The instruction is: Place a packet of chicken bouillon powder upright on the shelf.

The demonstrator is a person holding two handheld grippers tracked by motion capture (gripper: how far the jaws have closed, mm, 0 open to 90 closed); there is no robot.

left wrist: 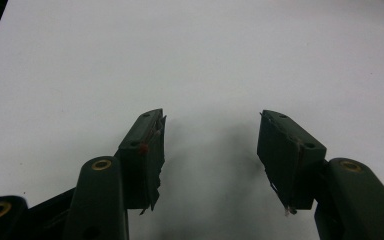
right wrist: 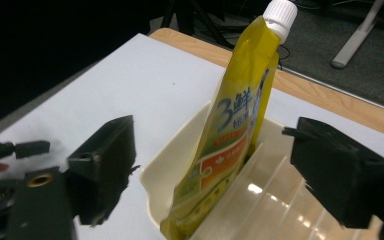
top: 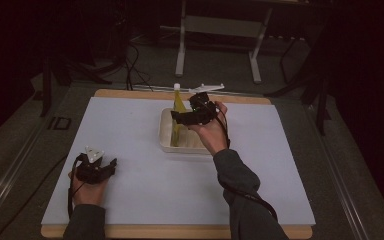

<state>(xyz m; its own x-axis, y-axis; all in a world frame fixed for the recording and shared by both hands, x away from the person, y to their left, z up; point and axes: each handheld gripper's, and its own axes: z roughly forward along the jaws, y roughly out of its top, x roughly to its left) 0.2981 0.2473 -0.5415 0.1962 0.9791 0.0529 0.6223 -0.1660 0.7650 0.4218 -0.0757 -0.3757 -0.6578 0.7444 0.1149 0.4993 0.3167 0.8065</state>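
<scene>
Left gripper [top: 111, 164] sits near the table's [top: 130, 130] front-left corner, held in the left hand [top: 87, 187]; jaws spread wide, nothing between them, only bare white table surface [left wrist: 205, 65] under and ahead of them; pads [left wrist: 150, 150] worn, frayed edges

Right gripper [top: 177, 118] is over the tray [top: 166, 131] toward the middle of the far edge, held in the right hand [top: 212, 131]; in the right gripper view [right wrist: 210, 165] its jaws are spread wide, one on either side of the pouch [right wrist: 227, 135], neither touching it, holding nothing

Tray is cream, rectangular, shallow, with clear upright divider ribs [right wrist: 275, 195] inside; it sits on the white table top just short of the far wooden edge [top: 130, 93]

Yellow spouted pouch [top: 178, 117] stands in the tray at its left end, against the tray wall [right wrist: 180, 145] and beside the first divider; long axis near upright, leaning slightly, white cap [right wrist: 281, 12] pointing up, bottom down in the tray; printed label faces the right gripper's camera
</scene>
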